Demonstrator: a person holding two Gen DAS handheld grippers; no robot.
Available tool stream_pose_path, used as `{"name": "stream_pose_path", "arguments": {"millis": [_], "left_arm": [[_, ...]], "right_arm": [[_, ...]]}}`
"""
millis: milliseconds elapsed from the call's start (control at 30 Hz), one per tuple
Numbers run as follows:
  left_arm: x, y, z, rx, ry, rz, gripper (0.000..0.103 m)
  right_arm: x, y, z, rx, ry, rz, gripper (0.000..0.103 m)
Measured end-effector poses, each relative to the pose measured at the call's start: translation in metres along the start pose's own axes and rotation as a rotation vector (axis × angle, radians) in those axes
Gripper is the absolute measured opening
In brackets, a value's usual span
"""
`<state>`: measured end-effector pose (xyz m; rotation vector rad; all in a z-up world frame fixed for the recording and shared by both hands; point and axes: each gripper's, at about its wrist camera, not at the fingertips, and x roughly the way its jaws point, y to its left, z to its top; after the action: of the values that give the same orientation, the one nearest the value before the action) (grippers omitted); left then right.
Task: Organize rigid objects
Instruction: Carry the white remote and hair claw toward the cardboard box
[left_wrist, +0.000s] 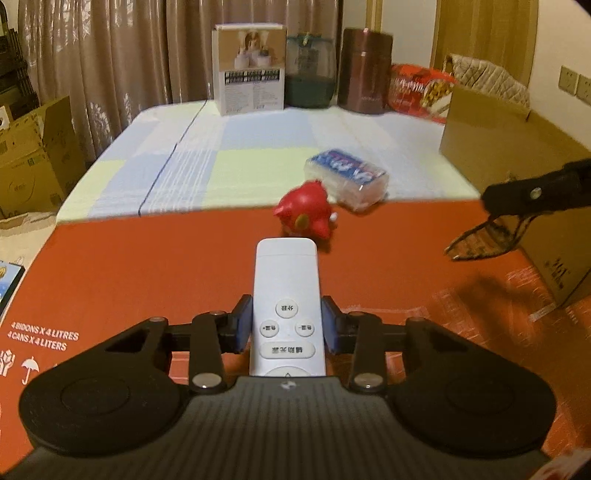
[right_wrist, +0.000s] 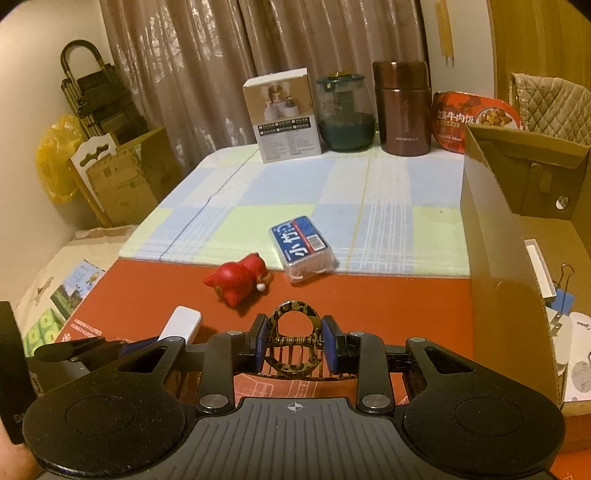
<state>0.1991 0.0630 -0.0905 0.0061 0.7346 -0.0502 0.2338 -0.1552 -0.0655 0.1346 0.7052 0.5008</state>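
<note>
My left gripper (left_wrist: 288, 328) is shut on a white remote control (left_wrist: 286, 295) and holds it above the red board (left_wrist: 147, 266). My right gripper (right_wrist: 295, 343) is shut on a tortoiseshell hair claw clip (right_wrist: 293, 338); the clip also shows in the left wrist view (left_wrist: 480, 240), at the right. A red toy figure (left_wrist: 304, 218) lies on the board just beyond the remote's tip. A clear box with a blue label (left_wrist: 347, 177) lies on the checked cloth behind it. The remote's tip shows in the right wrist view (right_wrist: 183, 325).
An open cardboard box (right_wrist: 517, 240) stands at the right, with a binder clip and white items inside. At the back stand a white carton (right_wrist: 284, 114), a green jar (right_wrist: 345, 114), a brown flask (right_wrist: 404, 107) and a red food tub (right_wrist: 472, 120). Cardboard boxes stand at the left.
</note>
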Motion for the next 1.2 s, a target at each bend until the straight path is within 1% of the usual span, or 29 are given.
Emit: {"name": "stream_pose_path", "arguments": {"millis": [267, 567, 867, 933, 1033, 1067, 1200], "left_arm": [[-0.030, -0.013, 0.016, -0.011, -0.073, -0.038, 0.033], [-0.058, -0.026, 0.032, -0.040, -0.121, -0.064, 0.033], [-0.084, -0.051, 0.045, -0.007, -0.159, -0.099, 0.033], [-0.089, -0.058, 0.049, 0.001, -0.164, -0.113, 0.033], [-0.094, -0.072, 0.059, 0.015, -0.175, -0.138, 0.033], [-0.097, -0.079, 0.063, 0.027, -0.183, -0.146, 0.033], [-0.103, -0.110, 0.085, 0.068, -0.210, -0.196, 0.033]], "right_arm": [[-0.013, 0.003, 0.006, 0.004, -0.047, 0.004, 0.027], [-0.039, 0.003, 0.013, 0.008, -0.110, 0.000, 0.027], [-0.078, -0.005, 0.022, -0.020, -0.181, -0.033, 0.027], [-0.089, -0.011, 0.028, -0.021, -0.198, -0.040, 0.027], [-0.109, -0.029, 0.040, 0.025, -0.208, -0.014, 0.027], [-0.116, -0.035, 0.045, 0.030, -0.217, -0.020, 0.027], [-0.151, -0.061, 0.064, -0.008, -0.266, -0.105, 0.027]]}}
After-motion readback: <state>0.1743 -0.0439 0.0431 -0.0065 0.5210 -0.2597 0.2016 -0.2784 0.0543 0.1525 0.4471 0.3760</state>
